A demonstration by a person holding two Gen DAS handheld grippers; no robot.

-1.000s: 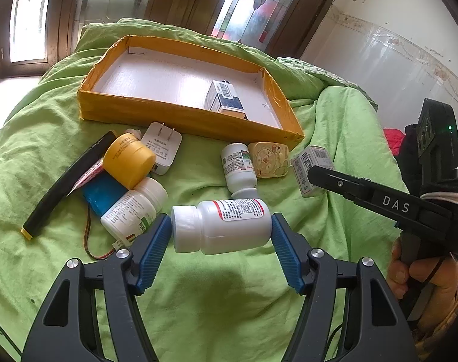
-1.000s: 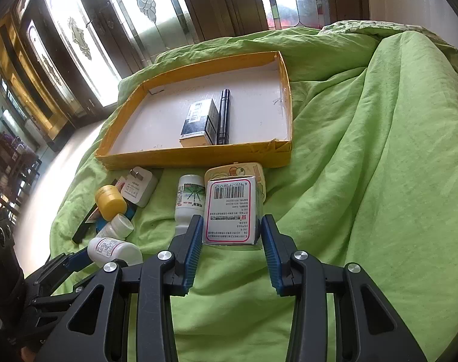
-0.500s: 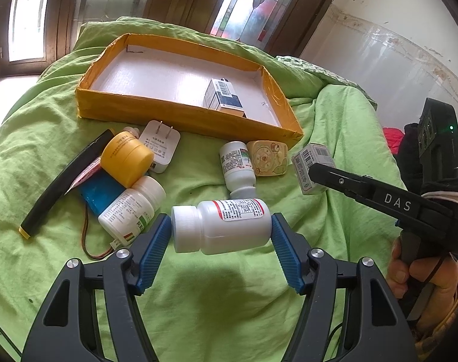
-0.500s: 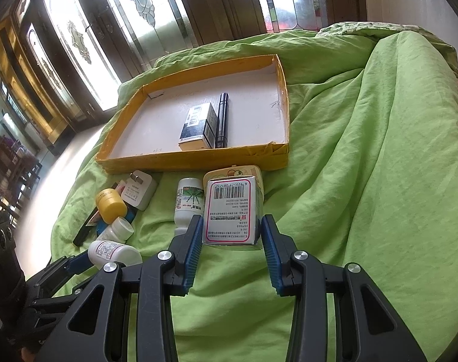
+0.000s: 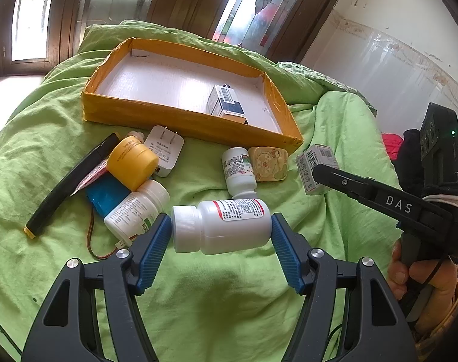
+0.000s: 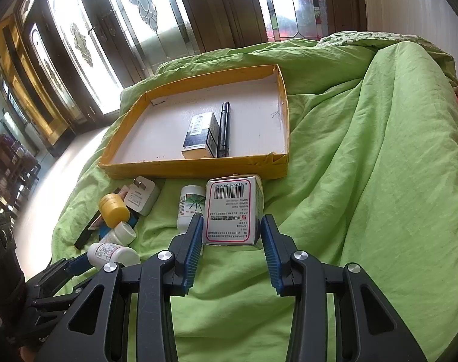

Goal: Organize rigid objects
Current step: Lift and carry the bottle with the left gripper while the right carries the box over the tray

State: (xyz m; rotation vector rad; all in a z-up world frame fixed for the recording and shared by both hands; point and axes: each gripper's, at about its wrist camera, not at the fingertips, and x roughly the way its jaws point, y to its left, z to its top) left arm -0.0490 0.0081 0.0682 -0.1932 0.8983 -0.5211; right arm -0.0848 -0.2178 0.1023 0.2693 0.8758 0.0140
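Nearest: left gripper (image 5: 221, 232) pinches a white bottle (image 5: 221, 226) end to end, lifted off the green cover (image 5: 229, 301); right gripper (image 6: 232, 235) clamps a carton (image 6: 232, 211), both short of the tray (image 6: 198, 167). Beyond, loose items wait: two bottles, yellow jar (image 5: 132, 163), charger (image 5: 164, 150), tin (image 5: 268, 163), black tube (image 5: 69, 181). Farthest, the tray holds only a box (image 6: 200, 134) and a pen (image 6: 223, 128); judged early in sorting.

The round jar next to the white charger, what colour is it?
The jar is yellow; the left wrist view shows it best.
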